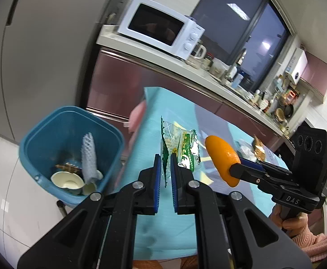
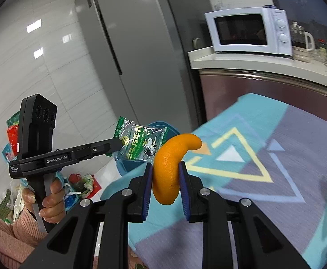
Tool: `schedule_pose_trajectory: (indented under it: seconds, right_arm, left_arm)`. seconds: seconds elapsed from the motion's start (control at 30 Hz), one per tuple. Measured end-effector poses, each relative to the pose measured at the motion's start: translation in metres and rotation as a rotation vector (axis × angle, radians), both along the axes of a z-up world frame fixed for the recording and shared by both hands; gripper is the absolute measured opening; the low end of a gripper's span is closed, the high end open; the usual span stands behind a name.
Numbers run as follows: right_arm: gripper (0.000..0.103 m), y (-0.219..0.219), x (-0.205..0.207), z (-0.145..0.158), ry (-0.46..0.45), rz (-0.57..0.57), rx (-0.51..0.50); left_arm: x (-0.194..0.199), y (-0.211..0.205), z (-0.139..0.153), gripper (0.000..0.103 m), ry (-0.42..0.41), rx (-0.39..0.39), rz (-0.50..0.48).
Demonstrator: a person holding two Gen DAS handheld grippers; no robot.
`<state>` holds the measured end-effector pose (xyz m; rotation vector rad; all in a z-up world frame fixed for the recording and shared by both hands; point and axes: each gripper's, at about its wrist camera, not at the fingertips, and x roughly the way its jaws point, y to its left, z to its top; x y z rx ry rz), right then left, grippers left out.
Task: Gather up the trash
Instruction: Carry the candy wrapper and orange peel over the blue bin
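Bin (image 1: 72,152) stands on the floor left of the table (image 1: 154,235), just beside its edge — cups (image 1: 68,180) and foam netting (image 1: 88,157) lie inside. Wrapper (image 1: 179,150) is held above the table edge, peel (image 1: 222,159) to its right. Microwave (image 1: 161,27) sits on the counter (image 1: 208,76) behind.

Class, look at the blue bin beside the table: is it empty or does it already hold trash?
Not empty. The blue bin holds paper cups, white foam netting and a brown scrap.

Clear green snack wrapper (image 1: 181,148) and curled orange peel (image 2: 172,168) held aloft beside blue bin (image 1: 40,139).
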<state>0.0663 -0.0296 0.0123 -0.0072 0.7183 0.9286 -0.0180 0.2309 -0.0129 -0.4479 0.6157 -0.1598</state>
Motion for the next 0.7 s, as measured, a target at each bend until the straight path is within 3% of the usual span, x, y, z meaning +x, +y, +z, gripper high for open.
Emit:
schedule_pose_trajectory:
  seconds: [0.7]
  right_arm:
    - [0.022, 0.104, 0.043, -0.016, 0.070, 0.158, -0.069]
  left_arm:
    - [0.020, 0.074, -0.023, 0.009, 0.081, 0.019, 0.191]
